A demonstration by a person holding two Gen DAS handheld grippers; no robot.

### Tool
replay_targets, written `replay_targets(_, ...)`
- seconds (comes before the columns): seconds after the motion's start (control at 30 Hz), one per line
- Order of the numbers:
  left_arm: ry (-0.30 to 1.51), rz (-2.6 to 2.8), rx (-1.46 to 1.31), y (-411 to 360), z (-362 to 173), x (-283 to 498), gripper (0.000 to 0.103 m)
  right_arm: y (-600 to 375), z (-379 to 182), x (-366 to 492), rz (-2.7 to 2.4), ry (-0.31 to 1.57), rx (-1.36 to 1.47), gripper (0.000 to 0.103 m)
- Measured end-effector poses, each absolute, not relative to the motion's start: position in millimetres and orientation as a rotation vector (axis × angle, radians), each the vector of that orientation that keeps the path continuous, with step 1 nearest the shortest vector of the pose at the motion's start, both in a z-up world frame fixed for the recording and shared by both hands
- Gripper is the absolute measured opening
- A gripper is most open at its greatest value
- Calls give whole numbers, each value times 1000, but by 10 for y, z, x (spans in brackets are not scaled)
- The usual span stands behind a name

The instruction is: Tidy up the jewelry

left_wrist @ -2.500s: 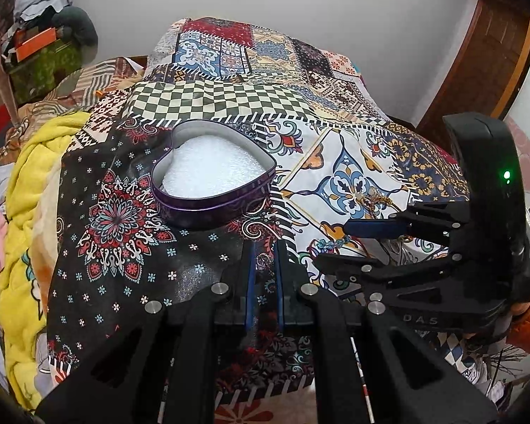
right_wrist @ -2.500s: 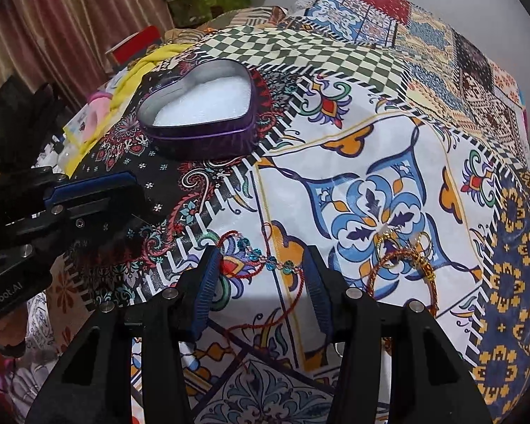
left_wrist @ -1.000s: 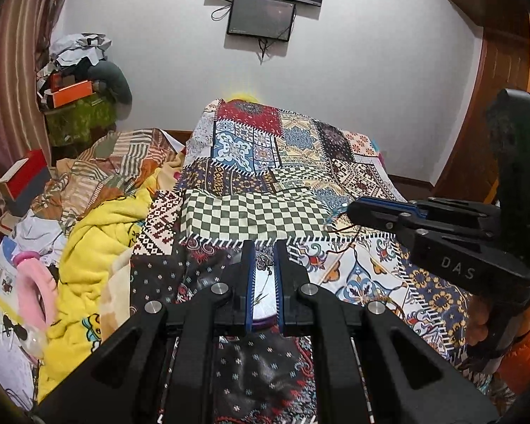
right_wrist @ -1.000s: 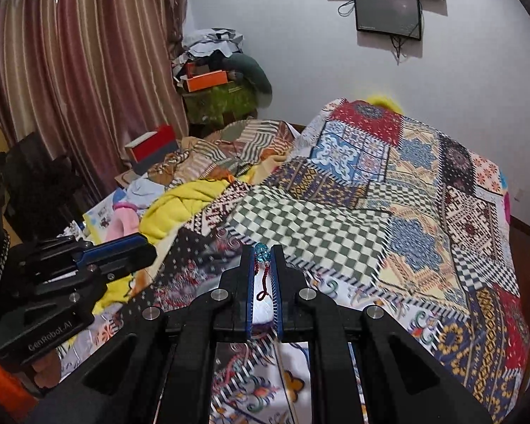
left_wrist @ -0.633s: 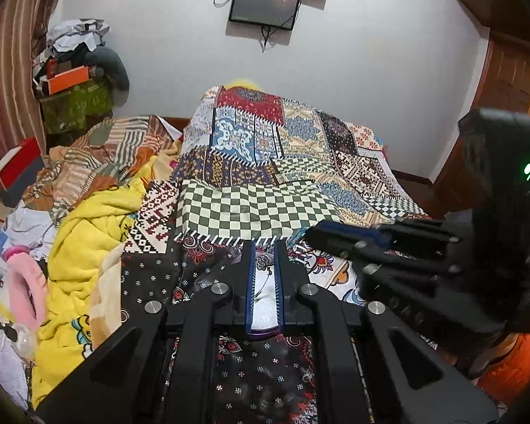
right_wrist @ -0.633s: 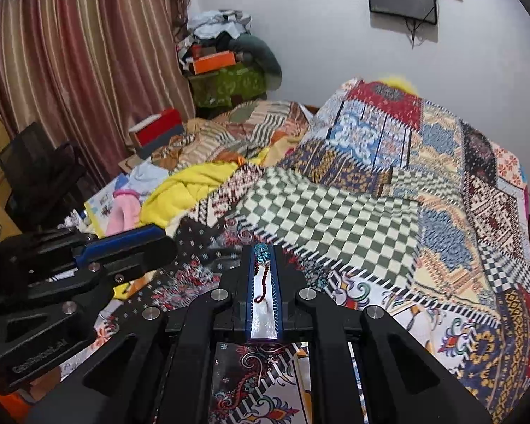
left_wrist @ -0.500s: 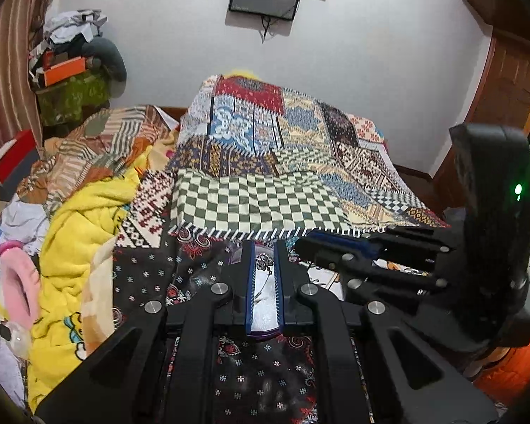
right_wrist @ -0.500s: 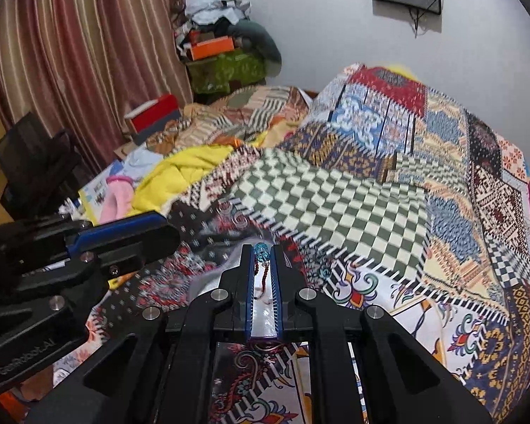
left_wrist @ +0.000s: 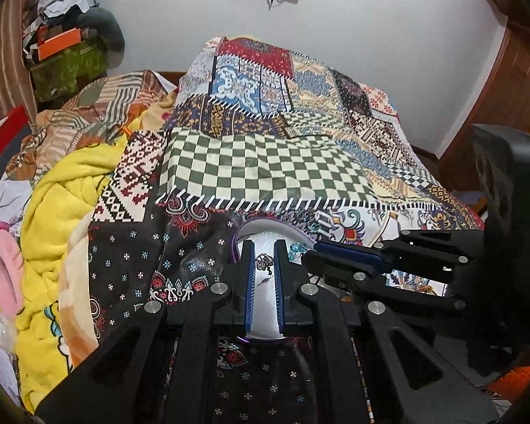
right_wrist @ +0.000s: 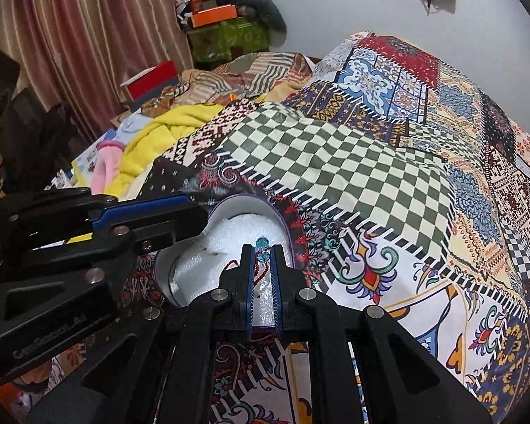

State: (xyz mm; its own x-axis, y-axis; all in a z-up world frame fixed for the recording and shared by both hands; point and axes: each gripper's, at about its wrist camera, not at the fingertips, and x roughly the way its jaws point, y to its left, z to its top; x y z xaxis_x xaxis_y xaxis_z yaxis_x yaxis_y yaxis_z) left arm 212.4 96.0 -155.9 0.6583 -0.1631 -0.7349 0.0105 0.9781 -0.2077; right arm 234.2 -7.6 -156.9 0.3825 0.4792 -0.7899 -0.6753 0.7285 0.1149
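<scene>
A heart-shaped purple tin [left_wrist: 234, 247] with white foam lining sits on the patchwork bedcover. In the left wrist view my left gripper [left_wrist: 262, 247] hovers over the foam, shut on a thin dark chain [left_wrist: 263, 264] that shows between its pads. My right gripper [right_wrist: 261, 251] is over the tin [right_wrist: 166, 268] too, shut on a red cord with teal beads [right_wrist: 262, 245]. The beads [left_wrist: 296, 249] stick out at the right gripper [left_wrist: 312, 256] tip, just right of my left fingers. From the right wrist view the left gripper [right_wrist: 198, 217] reaches in over the tin's left lobe.
The patchwork bedcover [right_wrist: 335, 162] stretches far and right of the tin. A yellow blanket [left_wrist: 60, 190] and loose clothes are heaped on the left. A bit of gold jewelry [left_wrist: 421, 288] lies on the cover behind the right gripper. A wooden door [left_wrist: 512, 81] stands at right.
The right gripper, open around the red cord 2.5 s ago, has shut on it and lifted it. Both grippers have since come down over the tin, tips close together.
</scene>
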Motion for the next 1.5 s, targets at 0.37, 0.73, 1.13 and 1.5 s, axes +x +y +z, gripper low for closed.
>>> replay_targets(0.37,846,-83,-178,968,-1478,2096,9,-35,-1613,2309,774,975,-287,10)
replay_targets(0.73,763,-37,-136,992,-1103,1868,35,-247,-1314,2249,725,936,-245,35)
replay_targets(1.13,653,-54,-42,696,-607,1513,50,-883,-633,2068,625,786,-139,36)
replay_targets(1.5,673,-154,-31,187,-619,1502,54,-1539,-473,1833,513,716,-124,48)
